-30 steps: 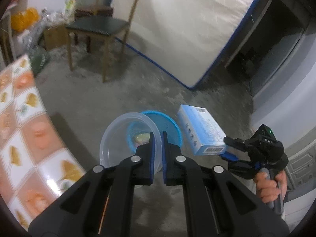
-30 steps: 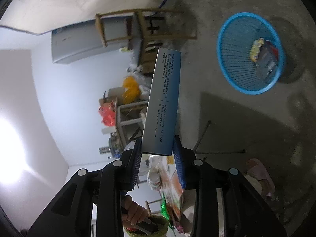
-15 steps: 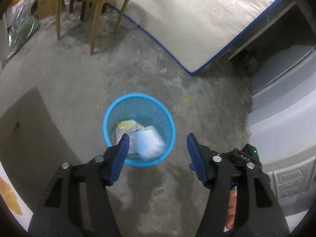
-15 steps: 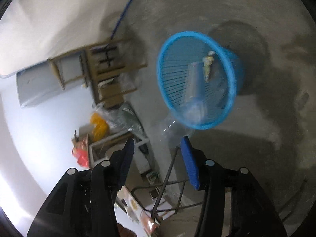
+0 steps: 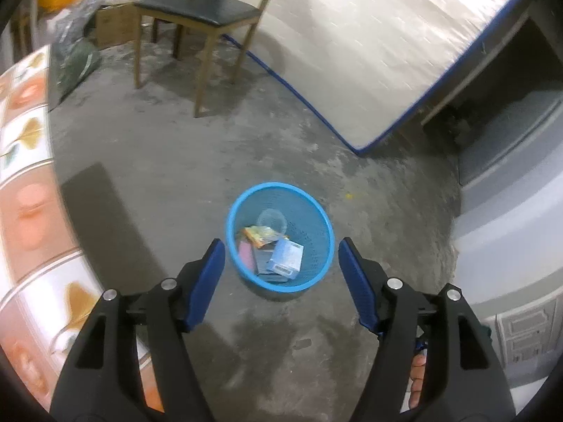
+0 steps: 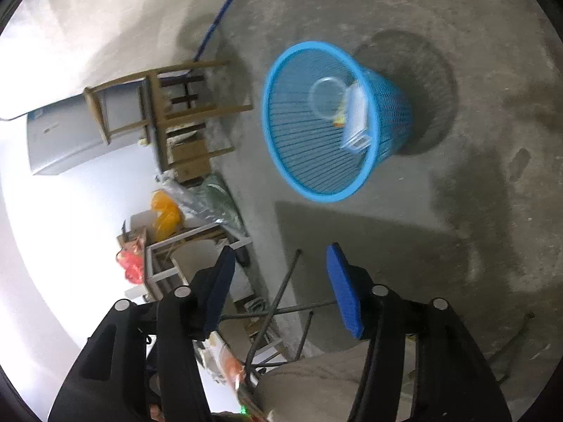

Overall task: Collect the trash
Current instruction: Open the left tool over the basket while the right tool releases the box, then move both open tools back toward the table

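A blue mesh trash basket (image 5: pixel 318 223) stands on the concrete floor; it also shows in the right wrist view (image 6: pixel 299 147). Inside lie a clear plastic container (image 5: pixel 271 219), a light blue box (image 5: pixel 285 257), a yellow wrapper (image 5: pixel 259 235) and a dark flat item. In the right wrist view the clear container (image 6: pixel 327 97) and the box (image 6: pixel 357 119) show inside. My left gripper (image 5: pixel 281 281) is open and empty above the basket. My right gripper (image 6: pixel 278 288) is open and empty, apart from the basket.
A wooden chair (image 5: pixel 197 17) stands beyond the basket. A mattress (image 5: pixel 369 45) leans at the back right. A patterned tabletop (image 5: pixel 24 161) runs along the left edge. Bags and boxes (image 5: pixel 81 35) sit at the far left. A grey cabinet (image 5: pixel 510 218) is at the right.
Both grippers opened: the left let go of the clear container and the right let go of the blue box. Both items now lie in the basket.
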`<action>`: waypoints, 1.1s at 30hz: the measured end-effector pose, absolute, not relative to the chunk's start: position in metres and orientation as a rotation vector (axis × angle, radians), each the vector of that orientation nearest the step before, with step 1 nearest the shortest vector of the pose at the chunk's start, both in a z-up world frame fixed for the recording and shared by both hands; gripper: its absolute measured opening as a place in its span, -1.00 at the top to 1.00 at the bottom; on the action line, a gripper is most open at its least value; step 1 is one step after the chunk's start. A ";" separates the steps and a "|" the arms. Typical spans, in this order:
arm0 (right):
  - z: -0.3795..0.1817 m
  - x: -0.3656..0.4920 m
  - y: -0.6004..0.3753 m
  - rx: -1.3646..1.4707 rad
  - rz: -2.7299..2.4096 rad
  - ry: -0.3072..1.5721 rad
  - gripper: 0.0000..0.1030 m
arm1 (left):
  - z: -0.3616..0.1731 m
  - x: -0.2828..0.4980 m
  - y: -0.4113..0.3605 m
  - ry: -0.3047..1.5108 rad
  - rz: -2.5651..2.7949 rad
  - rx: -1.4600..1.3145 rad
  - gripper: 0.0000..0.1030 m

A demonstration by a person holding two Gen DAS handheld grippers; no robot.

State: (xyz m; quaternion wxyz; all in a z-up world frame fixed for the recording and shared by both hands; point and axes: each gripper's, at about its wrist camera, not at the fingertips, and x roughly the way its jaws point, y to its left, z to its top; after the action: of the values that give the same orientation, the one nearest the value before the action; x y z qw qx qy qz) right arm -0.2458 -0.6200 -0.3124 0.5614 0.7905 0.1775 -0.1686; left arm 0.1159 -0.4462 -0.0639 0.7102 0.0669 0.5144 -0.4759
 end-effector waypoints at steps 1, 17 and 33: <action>-0.304 -0.239 -0.617 1.851 -0.375 0.419 -0.08 | -0.057 0.119 -0.437 1.142 -1.048 0.134 -0.24; -0.168 -0.069 -0.528 1.608 0.109 0.532 -0.20 | 0.042 0.206 -0.173 1.106 -0.768 -0.167 -0.40; -0.074 0.129 -0.359 1.117 0.433 0.891 -0.22 | 0.022 0.283 0.069 1.048 -0.286 -0.618 -0.48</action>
State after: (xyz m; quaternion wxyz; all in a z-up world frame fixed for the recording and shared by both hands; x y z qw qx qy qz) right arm 0.1289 -0.3593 -0.0736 0.7340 0.5080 0.4053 0.1970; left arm 0.2833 0.0693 0.0222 0.8111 -0.2894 0.4904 -0.1340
